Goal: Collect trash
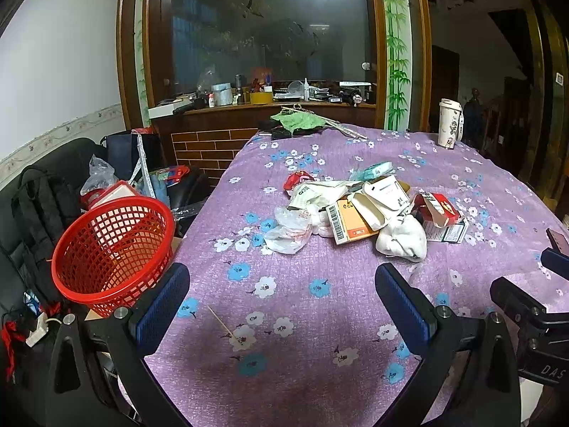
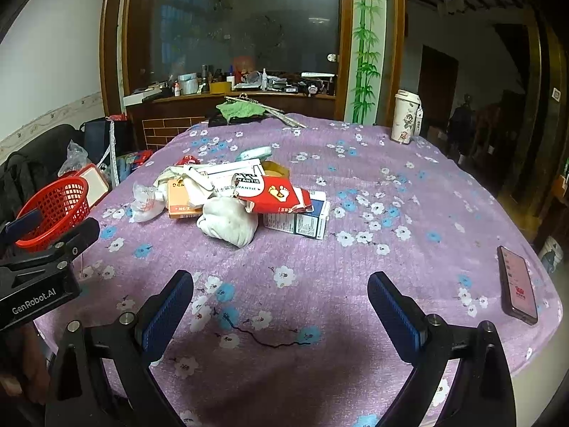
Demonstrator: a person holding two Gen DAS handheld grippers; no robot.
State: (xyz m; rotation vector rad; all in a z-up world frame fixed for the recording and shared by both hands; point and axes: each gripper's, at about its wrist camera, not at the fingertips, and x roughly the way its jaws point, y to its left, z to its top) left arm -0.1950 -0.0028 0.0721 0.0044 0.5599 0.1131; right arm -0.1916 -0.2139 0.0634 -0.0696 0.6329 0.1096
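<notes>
A heap of trash (image 1: 370, 210) (image 2: 234, 195) lies mid-table on the purple flowered cloth (image 1: 302, 306): a crumpled white wad (image 1: 402, 238) (image 2: 229, 226), a clear plastic bag (image 1: 290, 229) (image 2: 145, 204), an orange carton (image 1: 350, 222), a red torn packet (image 2: 275, 195) and a blue-and-white box (image 2: 302, 220). A red mesh basket (image 1: 110, 249) (image 2: 53, 210) stands off the table's left edge. My left gripper (image 1: 282, 290) is open over the near cloth, short of the heap. My right gripper (image 2: 281, 297) is open too, nothing between its fingers.
A phone (image 2: 515, 284) lies near the table's right edge. A white tumbler (image 1: 450, 124) (image 2: 405, 121) stands at the far right, green cloth (image 1: 297, 121) at the far edge. A thin stick (image 1: 222, 323) and a dark thread (image 2: 270, 338) lie near. Bags crowd the left floor.
</notes>
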